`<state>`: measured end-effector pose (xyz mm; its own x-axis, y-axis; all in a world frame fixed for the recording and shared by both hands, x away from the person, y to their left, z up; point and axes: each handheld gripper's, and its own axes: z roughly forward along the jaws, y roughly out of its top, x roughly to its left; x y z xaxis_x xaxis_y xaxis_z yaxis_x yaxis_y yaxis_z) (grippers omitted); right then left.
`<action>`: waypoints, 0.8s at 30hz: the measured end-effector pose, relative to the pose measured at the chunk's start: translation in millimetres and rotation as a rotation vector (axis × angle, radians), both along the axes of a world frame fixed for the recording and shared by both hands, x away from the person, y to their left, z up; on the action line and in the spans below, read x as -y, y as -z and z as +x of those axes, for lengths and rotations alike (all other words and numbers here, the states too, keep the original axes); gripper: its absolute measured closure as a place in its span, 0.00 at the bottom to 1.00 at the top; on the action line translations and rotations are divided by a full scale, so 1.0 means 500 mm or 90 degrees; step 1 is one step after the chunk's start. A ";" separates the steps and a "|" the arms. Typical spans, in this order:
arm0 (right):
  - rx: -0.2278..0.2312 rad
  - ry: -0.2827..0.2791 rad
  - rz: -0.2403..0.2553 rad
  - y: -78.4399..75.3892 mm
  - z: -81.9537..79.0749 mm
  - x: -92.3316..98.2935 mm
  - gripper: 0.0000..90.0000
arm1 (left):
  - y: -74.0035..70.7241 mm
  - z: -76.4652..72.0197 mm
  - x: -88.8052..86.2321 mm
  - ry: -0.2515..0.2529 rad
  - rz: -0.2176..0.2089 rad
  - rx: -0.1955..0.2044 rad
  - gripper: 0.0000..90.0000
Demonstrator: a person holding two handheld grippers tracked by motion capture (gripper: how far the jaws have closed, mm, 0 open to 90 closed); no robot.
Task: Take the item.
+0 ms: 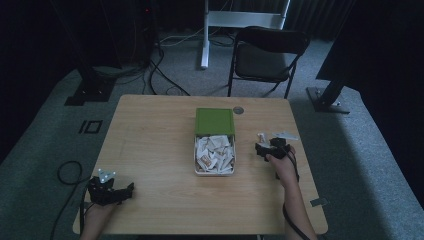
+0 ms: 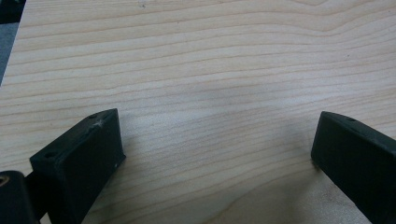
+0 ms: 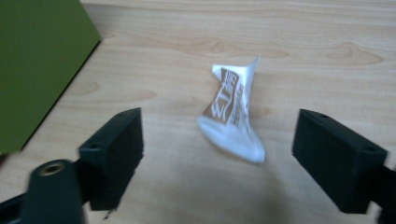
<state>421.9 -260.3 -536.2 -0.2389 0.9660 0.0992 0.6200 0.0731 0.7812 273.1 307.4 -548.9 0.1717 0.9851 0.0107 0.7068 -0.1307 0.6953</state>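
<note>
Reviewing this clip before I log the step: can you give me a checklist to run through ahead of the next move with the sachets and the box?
1. Right hand-held gripper open, jaws not pressing the sachet: ok.
2. Sachet lies on the table, outside the box: ok.
3. Green lid off the sachets in the box: ok.
4. Left hand-held gripper open, nothing between its jaws: ok.
5. Sachet undamaged: cannot tell, it looks crumpled.

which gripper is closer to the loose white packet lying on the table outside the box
Right. The right gripper stands open around the packet; the left gripper rests at the table's near left corner.
</note>
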 end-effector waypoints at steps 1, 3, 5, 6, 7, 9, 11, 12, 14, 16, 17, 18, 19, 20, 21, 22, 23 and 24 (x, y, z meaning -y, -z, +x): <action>0.002 0.003 0.000 0.001 -0.007 0.000 0.15 | 0.000 0.000 0.000 0.000 0.000 0.000 0.03; 0.002 0.007 0.006 0.004 -0.021 0.000 0.14 | 0.000 0.000 0.000 0.000 0.000 0.000 0.03; 0.001 0.008 0.006 0.006 -0.027 0.001 0.14 | 0.000 0.000 0.000 0.000 0.000 0.000 0.03; -0.004 0.005 0.003 0.008 -0.039 0.001 0.14 | 0.000 0.000 0.000 0.000 0.000 0.000 0.03; -0.004 0.005 0.003 0.008 -0.039 0.001 0.14 | 0.000 0.000 0.000 0.000 0.000 0.000 0.03; -0.002 0.005 0.007 0.008 -0.051 0.001 0.14 | 0.000 0.000 0.000 0.000 0.000 0.000 0.03; -0.001 0.004 0.007 0.006 -0.066 0.000 0.14 | 0.000 0.000 0.000 0.000 0.000 0.000 0.03; -0.001 0.004 0.007 0.006 -0.066 0.000 0.14 | 0.000 0.000 0.000 0.000 0.000 0.000 0.03; 0.003 0.002 0.002 0.005 -0.077 -0.001 0.14 | 0.000 0.000 0.000 0.000 0.000 0.000 0.03; 0.006 0.009 0.007 0.004 -0.086 0.000 0.14 | 0.000 0.000 0.000 0.000 0.000 0.000 0.03; 0.005 0.013 0.012 0.007 -0.094 0.003 0.14 | 0.000 0.000 0.000 0.000 0.000 0.000 0.03; 0.005 0.016 0.010 0.010 -0.098 0.004 0.14 | 0.000 0.000 0.000 0.000 0.000 0.000 0.03; 0.005 0.016 0.010 0.010 -0.098 0.004 0.14 | 0.000 0.000 0.000 0.000 0.000 0.000 0.03; 0.000 0.025 0.006 0.016 -0.106 0.008 0.15 | 0.000 0.000 0.000 0.000 0.000 0.000 0.03; -0.001 0.027 0.002 0.019 -0.110 0.011 0.15 | 0.000 0.000 0.000 0.000 0.000 0.000 0.03; -0.001 0.027 0.002 0.019 -0.110 0.011 0.15 | 0.000 0.000 0.000 0.000 0.000 0.000 0.03; -0.004 0.029 -0.011 0.024 -0.118 0.016 0.15 | 0.000 0.000 0.000 0.000 0.000 0.000 0.03; -0.006 0.031 -0.013 0.025 -0.123 0.019 0.15 | 0.000 0.000 0.000 0.000 0.000 0.000 0.03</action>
<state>360.6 -269.8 -549.0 -0.1911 0.9782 0.0809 0.6302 0.0591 0.7742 273.1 307.4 -548.8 0.1718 0.9851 0.0110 0.7068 -0.1310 0.6951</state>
